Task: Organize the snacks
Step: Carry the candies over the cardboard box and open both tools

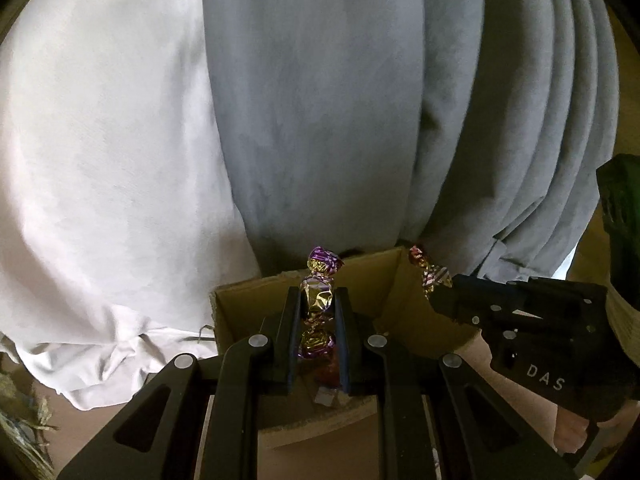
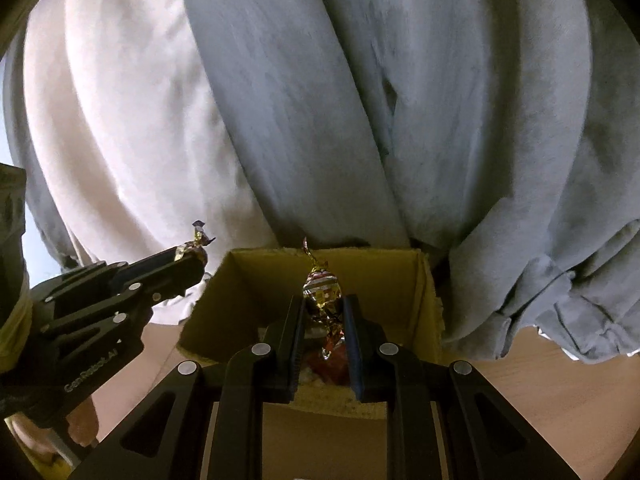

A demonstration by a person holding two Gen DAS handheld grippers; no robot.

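Note:
My left gripper (image 1: pixel 318 300) is shut on a purple-and-gold foil candy (image 1: pixel 318 294) and holds it upright above an open cardboard box (image 1: pixel 256 316). My right gripper (image 2: pixel 323 308) is shut on a red-and-gold foil candy (image 2: pixel 322 292) over the same box (image 2: pixel 248 296). Each gripper shows in the other's view: the right one (image 1: pixel 440 284) at the box's right edge with its candy (image 1: pixel 428 270), the left one (image 2: pixel 190 258) left of the box with its candy's twist (image 2: pixel 196 240). Red wrapped snacks (image 2: pixel 332 364) lie in the box.
Grey curtains (image 1: pixel 340 100) and a white curtain (image 1: pixel 100 140) hang just behind the box. The box stands on a light wooden surface (image 2: pixel 540 364). Dried plant stalks (image 1: pixel 24 412) lie at the lower left of the left wrist view.

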